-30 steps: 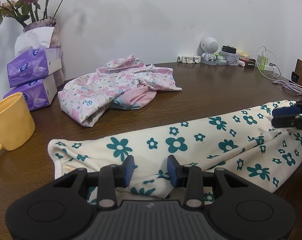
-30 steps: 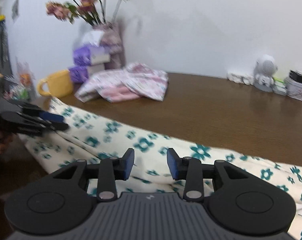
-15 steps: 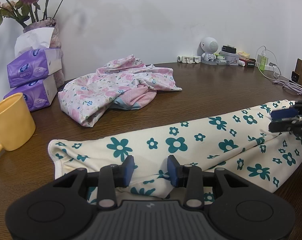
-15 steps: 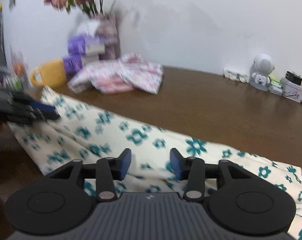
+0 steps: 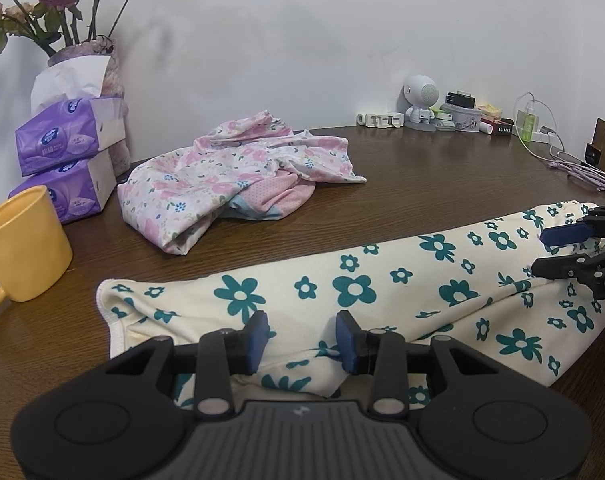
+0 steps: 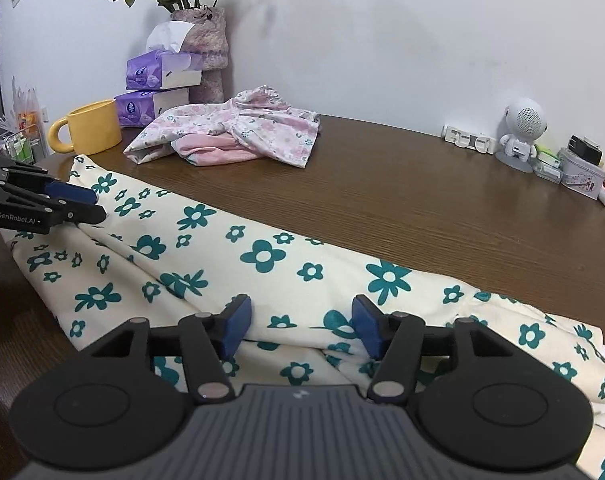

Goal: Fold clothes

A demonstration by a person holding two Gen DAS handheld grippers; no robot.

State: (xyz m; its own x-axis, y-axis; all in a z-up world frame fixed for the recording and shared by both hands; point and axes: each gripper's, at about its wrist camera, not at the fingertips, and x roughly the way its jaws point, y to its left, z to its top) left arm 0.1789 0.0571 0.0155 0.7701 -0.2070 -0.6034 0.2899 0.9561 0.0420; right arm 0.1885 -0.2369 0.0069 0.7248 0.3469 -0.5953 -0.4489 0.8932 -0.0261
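Since a second ago the right gripper (image 6: pixel 301 322) has spread its jaws wider and they are opening, the cream cloth with teal flowers (image 6: pixel 262 256) lying under the gap, pads off it. Across the cloth, the left gripper (image 5: pixel 301 336) has not changed: narrow gap, the cloth bunched between the blue pads; whether they pinch it I cannot tell. That cloth lies as a long folded band along the near edge of the brown table (image 5: pixel 442 184). Behind it sit a crumpled pink flowered garment (image 5: pixel 230 176) and a yellow mug (image 5: pixel 22 244)
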